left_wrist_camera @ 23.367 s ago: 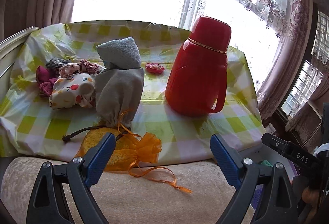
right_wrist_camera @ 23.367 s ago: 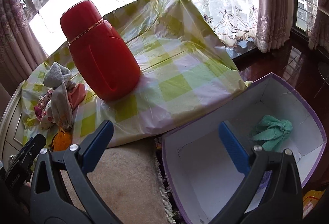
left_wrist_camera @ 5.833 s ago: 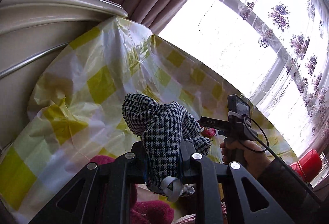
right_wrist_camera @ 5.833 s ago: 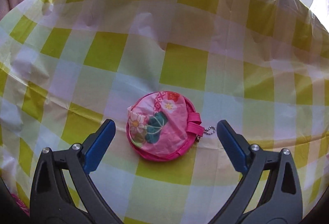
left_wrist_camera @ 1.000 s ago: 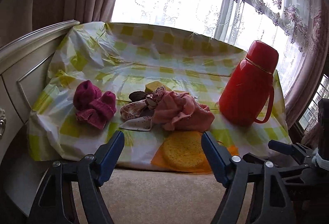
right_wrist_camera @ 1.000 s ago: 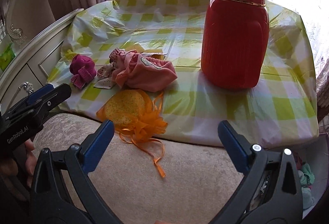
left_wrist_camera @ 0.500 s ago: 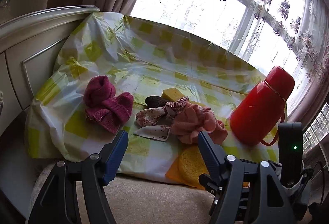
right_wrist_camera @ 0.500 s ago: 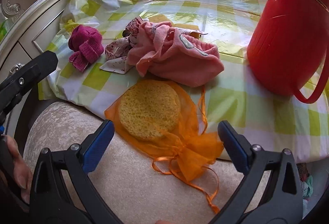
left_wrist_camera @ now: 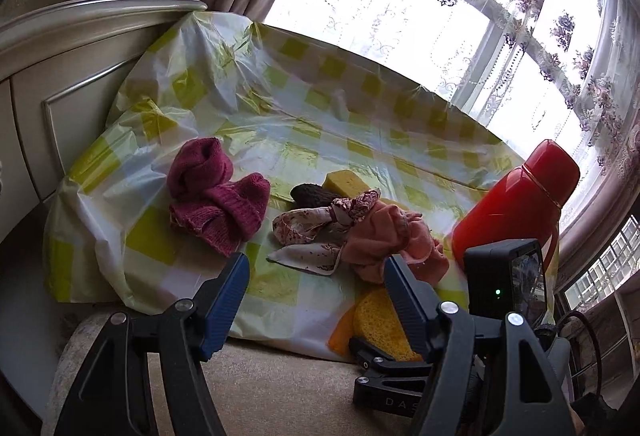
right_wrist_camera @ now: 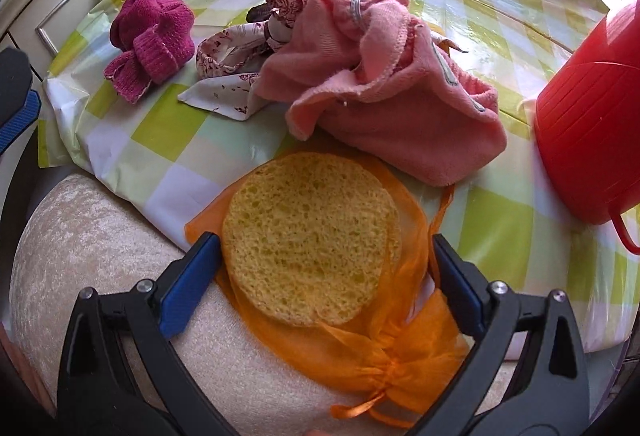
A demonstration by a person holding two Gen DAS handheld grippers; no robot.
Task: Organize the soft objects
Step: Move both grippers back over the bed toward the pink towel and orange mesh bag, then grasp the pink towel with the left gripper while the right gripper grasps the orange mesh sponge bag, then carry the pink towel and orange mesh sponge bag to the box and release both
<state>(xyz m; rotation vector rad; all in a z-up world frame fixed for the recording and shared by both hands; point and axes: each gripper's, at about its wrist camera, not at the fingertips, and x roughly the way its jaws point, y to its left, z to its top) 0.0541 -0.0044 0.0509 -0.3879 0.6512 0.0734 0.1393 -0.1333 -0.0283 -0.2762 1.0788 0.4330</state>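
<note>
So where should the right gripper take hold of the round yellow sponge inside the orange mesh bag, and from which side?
Grip the round yellow sponge across its flat disc, edge to edge, coming down from above. It lies flat in the orange mesh bag at the checked cloth's front edge, and the open right gripper already straddles it. Probably avoid the bag's gathered, ribbon-tied neck: it is loose and could slip.

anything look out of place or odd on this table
The orange mesh bag with the round yellow sponge hangs off the tablecloth's front edge onto the beige cushion. The hard red thermos is the one non-soft thing.
</note>
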